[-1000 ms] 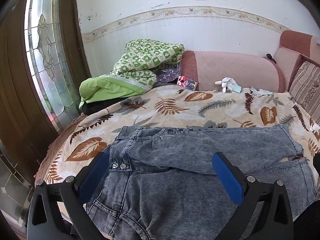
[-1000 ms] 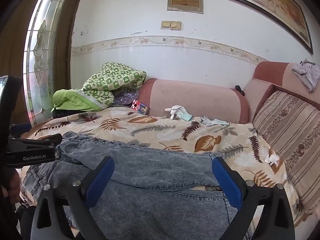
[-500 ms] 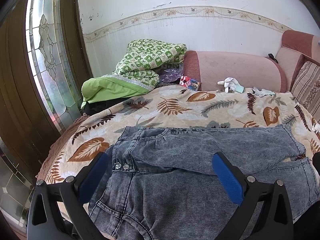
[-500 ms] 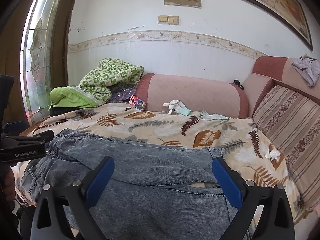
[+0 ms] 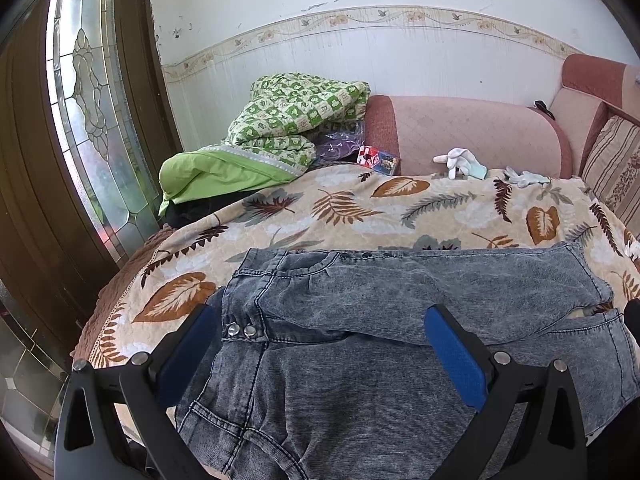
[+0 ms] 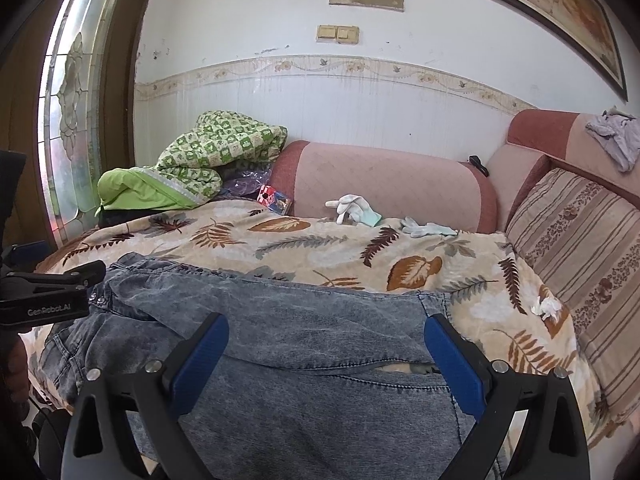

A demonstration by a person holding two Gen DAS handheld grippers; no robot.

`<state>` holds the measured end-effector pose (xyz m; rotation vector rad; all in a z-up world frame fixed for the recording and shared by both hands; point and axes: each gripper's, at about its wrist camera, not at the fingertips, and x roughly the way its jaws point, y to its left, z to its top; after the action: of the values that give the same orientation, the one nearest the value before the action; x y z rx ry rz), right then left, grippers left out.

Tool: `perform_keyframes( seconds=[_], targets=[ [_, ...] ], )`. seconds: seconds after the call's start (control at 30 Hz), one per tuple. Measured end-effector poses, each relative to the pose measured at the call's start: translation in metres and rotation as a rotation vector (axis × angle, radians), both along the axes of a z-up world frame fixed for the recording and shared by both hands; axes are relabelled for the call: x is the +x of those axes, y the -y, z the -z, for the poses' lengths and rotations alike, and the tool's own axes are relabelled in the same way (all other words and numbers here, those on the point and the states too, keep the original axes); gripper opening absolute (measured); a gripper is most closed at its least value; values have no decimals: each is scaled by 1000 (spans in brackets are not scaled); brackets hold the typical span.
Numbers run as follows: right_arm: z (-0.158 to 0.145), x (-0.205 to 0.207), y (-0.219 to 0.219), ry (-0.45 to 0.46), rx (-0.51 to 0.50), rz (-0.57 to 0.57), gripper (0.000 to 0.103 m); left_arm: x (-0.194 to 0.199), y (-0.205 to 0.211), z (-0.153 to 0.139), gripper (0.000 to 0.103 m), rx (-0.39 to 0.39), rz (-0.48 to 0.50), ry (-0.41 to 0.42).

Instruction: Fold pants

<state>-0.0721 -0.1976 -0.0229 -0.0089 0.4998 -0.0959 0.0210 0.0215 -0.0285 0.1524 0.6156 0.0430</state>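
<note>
Two grippers (image 5: 320, 344) (image 6: 326, 354) spread wide — mottled grey denim pants (image 5: 400, 380), leaf-print quilted cover (image 5: 360, 208)

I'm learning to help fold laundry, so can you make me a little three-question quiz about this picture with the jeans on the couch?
1. True or false: the left claw is open and holds nothing.
2. What lies on the leaf-print cover right in front of both claws?
A. a striped towel
B. grey jeans
C. a red sweater
3. Fill in the blank: the green checked quilt is piled at the couch's far ____ end, next to the glass door.

Key
1. True; the right claw is open too.
2. B
3. left
</note>
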Motion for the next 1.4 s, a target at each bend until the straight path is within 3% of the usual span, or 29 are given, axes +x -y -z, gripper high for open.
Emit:
perform_keyframes(
  seconds=[1.4],
  targets=[
    [37,29,30,-137,103,64,100,27,-6,26,103,17,-16,-84]
  ],
)
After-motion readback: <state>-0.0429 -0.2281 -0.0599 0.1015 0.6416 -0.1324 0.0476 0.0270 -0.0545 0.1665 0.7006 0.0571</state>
